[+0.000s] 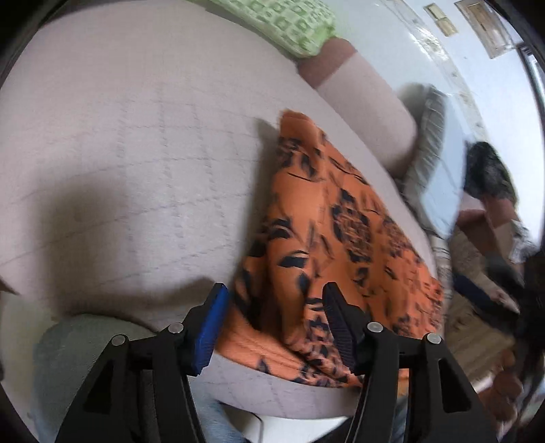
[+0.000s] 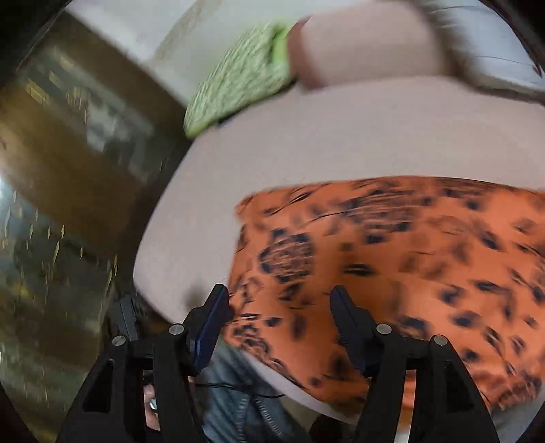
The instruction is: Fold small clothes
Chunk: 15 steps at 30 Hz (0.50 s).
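An orange cloth with a dark floral print [image 1: 327, 231] lies on a pale quilted surface [image 1: 136, 153]. In the left wrist view it runs from the middle down to the near edge. My left gripper [image 1: 276, 300] is open, its fingers either side of the cloth's near end, not closed on it. In the right wrist view the same cloth [image 2: 391, 259] spreads across the right half, blurred. My right gripper [image 2: 279, 303] is open just above the cloth's near left part.
A green patterned pillow [image 1: 289, 24] [image 2: 238, 78] and a pink bolster [image 1: 368, 98] [image 2: 368, 44] lie at the far edge. A person's jeans [image 2: 235, 398] show below the surface edge. A dark tiled floor [image 2: 51, 221] lies at left.
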{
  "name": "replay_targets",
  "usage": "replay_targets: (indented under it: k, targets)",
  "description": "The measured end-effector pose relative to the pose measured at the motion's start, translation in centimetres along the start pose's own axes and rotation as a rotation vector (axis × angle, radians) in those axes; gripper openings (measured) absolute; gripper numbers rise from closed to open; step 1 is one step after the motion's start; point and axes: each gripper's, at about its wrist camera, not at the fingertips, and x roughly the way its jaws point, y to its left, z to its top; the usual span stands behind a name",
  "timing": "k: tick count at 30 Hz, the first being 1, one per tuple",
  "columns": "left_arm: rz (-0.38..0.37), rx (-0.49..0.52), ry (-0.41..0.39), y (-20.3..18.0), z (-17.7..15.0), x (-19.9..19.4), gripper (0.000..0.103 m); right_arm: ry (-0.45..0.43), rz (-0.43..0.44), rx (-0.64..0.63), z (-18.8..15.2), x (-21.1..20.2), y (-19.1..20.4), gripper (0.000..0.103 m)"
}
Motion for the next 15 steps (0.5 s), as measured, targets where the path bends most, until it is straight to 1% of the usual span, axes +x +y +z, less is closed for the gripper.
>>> replay_targets:
  k: [1,2,4,5,6,7,8,9,11,13,15]
  targets:
    - [-0.012,-0.002,0.012,0.1,0.1,0.3,0.056,0.044,-0.004,-0.024,0.7,1.5,1.0,0.064]
    - [-0.013,-0.007,0.019,0.2,0.3,0.7,0.053,0.101,-0.014,-0.055,1.7,3.6,2.3,0.064]
    - [-0.005,-0.028,0.032,0.9,0.6,1.3,0.045,0.155,-0.026,-0.093,2.5,6.0,3.9,0.064]
    - [-0.007,-0.045,0.032,1.2,0.8,1.4,0.035,0.197,-0.036,-0.116,3.2,7.7,4.8,0.064]
    - [-0.025,-0.053,0.033,1.3,0.9,1.4,0.02,0.216,-0.043,-0.123,3.6,8.6,5.3,0.064]
    - [-0.053,-0.057,0.033,1.4,0.9,1.3,0.016,0.231,-0.046,-0.126,3.7,9.2,5.6,0.064]
    - [-0.055,-0.053,0.025,1.4,1.0,1.2,0.014,0.266,-0.051,-0.131,4.2,10.5,6.2,0.064]
    - [-0.044,-0.037,0.014,1.1,1.0,1.2,0.011,0.281,-0.058,-0.134,4.4,11.1,6.3,0.064]
    - [-0.028,0.007,-0.005,0.4,0.9,0.9,0.009,0.308,-0.098,-0.139,4.9,13.0,7.1,0.064]
    - [-0.023,0.045,-0.027,-0.3,0.8,0.5,0.008,0.344,-0.126,-0.153,4.9,14.1,7.6,0.064]
    - [-0.052,0.09,-0.07,-1.1,0.3,-0.7,0.007,0.394,-0.174,-0.192,4.8,15.7,8.5,0.064]
